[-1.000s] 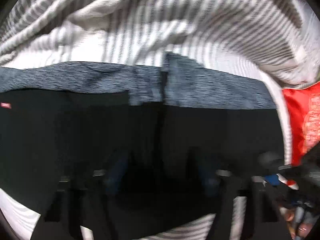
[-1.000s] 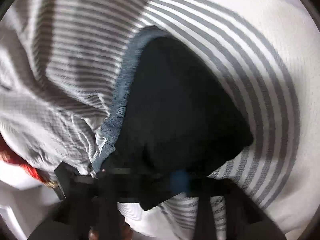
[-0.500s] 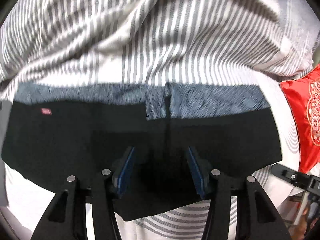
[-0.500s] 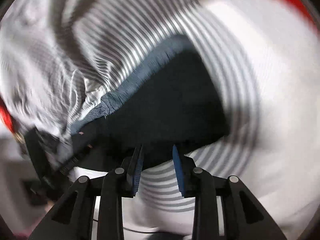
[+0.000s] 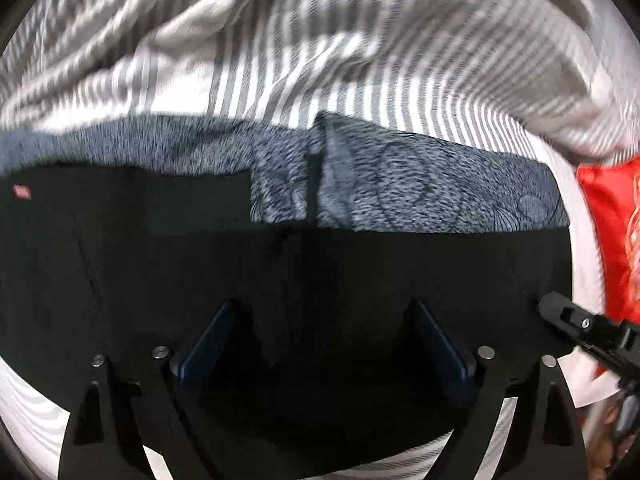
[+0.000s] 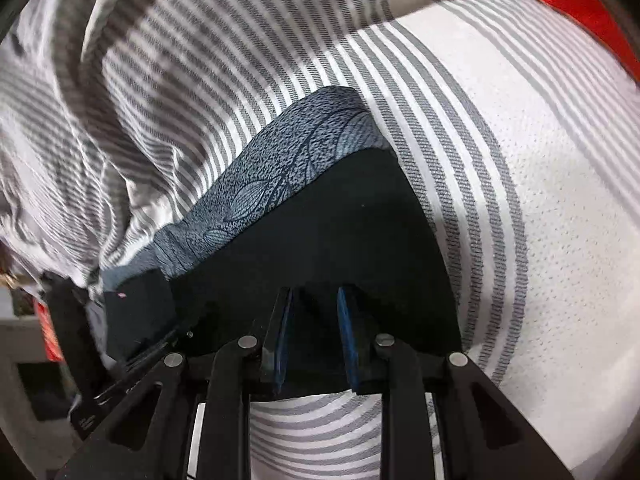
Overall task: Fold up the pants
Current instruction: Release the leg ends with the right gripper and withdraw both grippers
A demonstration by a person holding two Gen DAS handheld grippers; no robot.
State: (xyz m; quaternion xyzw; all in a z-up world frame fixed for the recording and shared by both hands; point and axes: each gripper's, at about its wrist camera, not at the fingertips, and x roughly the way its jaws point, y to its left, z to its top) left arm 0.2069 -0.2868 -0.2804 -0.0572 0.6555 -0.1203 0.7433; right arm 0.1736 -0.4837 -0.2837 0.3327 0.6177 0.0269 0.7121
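Observation:
Black pants with a blue-grey patterned band lie folded flat on a striped bedsheet. My left gripper hovers over the black cloth near its front edge. Its jaws are opening and stand wide, with nothing pinched between them. In the right wrist view the pants taper to a corner. My right gripper sits over their near edge; its jaws are closing, a narrow gap still shows between the blue pads, and black cloth lies under them. The right gripper's tip shows at the pants' right end.
A red embroidered cushion lies right of the pants, and its corner shows in the right wrist view. The striped sheet is bunched into ridges behind the band. Part of the left gripper's frame shows at the pants' far end.
The left jaws have spread from half apart to wide and sit closer to the cloth. The right gripper let go of the pants' edge, rolled, and now stands over that edge, jaws slightly narrower.

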